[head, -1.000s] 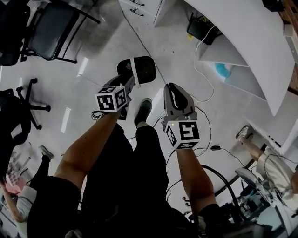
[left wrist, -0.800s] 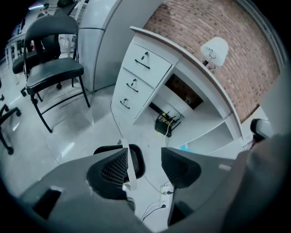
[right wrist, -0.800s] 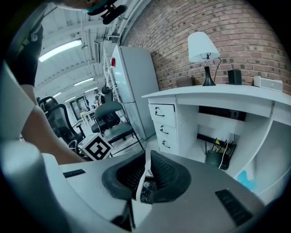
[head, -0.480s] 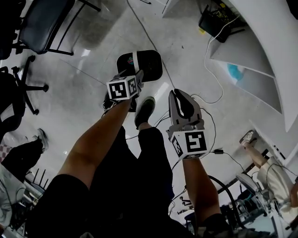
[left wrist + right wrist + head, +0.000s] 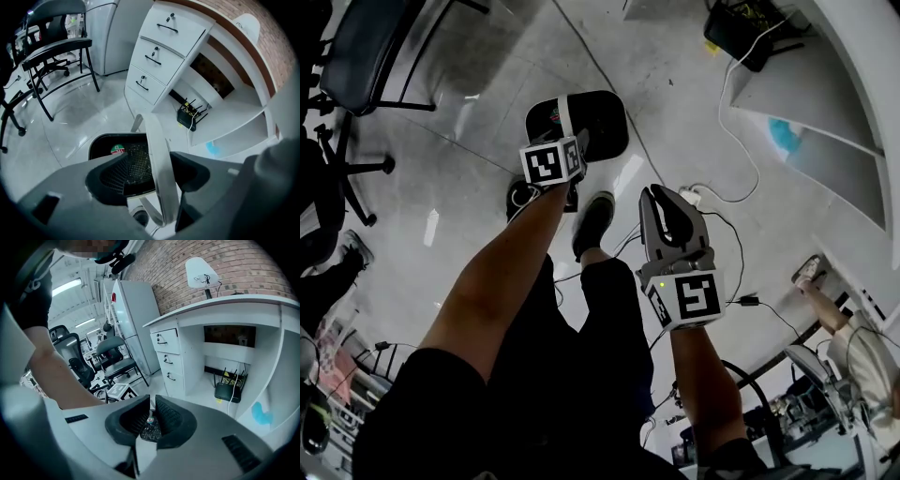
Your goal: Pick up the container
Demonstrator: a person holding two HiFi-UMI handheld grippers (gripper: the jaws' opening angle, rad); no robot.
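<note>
Container (image 5: 600, 127), black, white strap (image 5: 159, 140): strap between left gripper (image 5: 159, 161) jaws, opening, unpressed. Right gripper (image 5: 153, 401) clenched, empty. Step, likely: securing the grasp; next calls for reclosing on strap

A black office chair (image 5: 370, 42) stands on the pale glossy floor (image 5: 469, 178) at the head view's upper left. At its upper right, a black router (image 5: 741, 33) sits under a white desk (image 5: 862, 56), with a white cable (image 5: 720, 112) trailing from it. White drawers (image 5: 157, 51) fill the left gripper view's top centre. A brick wall (image 5: 243, 268) crosses the top of the right gripper view.
</note>
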